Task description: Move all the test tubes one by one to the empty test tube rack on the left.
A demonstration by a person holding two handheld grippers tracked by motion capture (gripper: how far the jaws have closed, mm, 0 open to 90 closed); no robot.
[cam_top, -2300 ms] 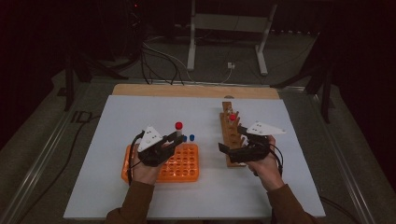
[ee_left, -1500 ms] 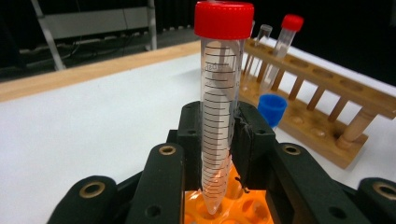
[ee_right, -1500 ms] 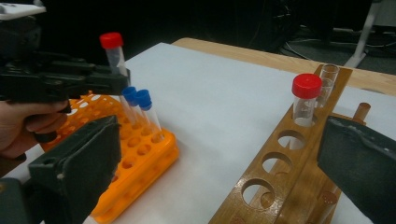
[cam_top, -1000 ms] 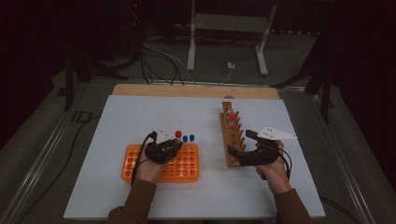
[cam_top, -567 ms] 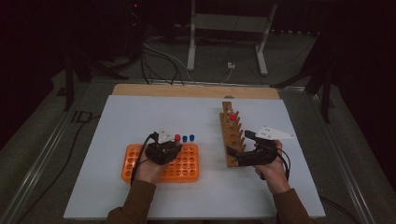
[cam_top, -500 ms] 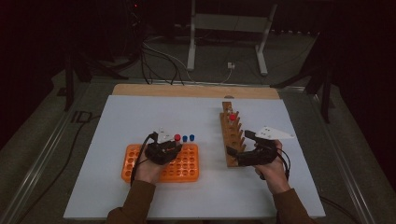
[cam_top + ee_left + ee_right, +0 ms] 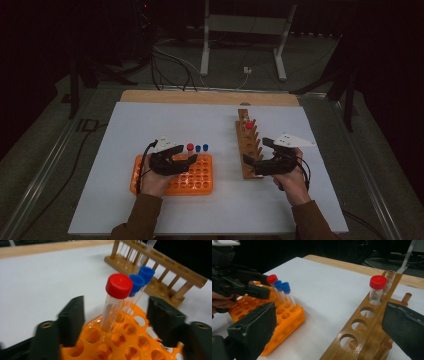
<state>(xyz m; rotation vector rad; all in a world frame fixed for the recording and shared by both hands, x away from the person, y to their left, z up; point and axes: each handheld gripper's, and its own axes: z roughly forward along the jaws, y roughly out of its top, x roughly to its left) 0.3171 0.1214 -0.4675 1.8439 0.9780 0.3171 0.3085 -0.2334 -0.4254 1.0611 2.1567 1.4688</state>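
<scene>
Three capped tubes stand in the orange rack point(image 7: 199, 176) w/ the red-capped tube point(image 7: 113, 303) the one in hand's reach: it sits upright, slightly tilted, in a hole at the rack's far edge. Just beside it, on the side toward the wooden rack point(image 7: 248, 145), stand two blue-capped tubes point(image 7: 140, 281) in a row along that same edge.

Left hand-held gripper point(image 7: 181, 161) hovers over the orange rack, jaws spread wide apart, one on each side of the red-capped tube, neither touching it. Left gripper view shows clear gaps btw tube and both black jaws. Person's left hand point(image 7: 152, 182) rests over the rack's near left part.

Wooden rack lies well to the right of the orange rack, running lengthwise away from the person. It holds another red-capped tube point(image 7: 377, 291) in a hole toward its far end, plus a clear uncapped tube point(image 7: 390, 277) just behind that one; holes nearer the person are empty.

Right hand-held gripper point(image 7: 255, 159) is at the wooden rack's near end, jaws wide apart, gripping nothing; right gripper view shows the rack's near end btw them.

Both racks rest on the white table point(image 7: 150, 125), approx. mid-surface.
</scene>
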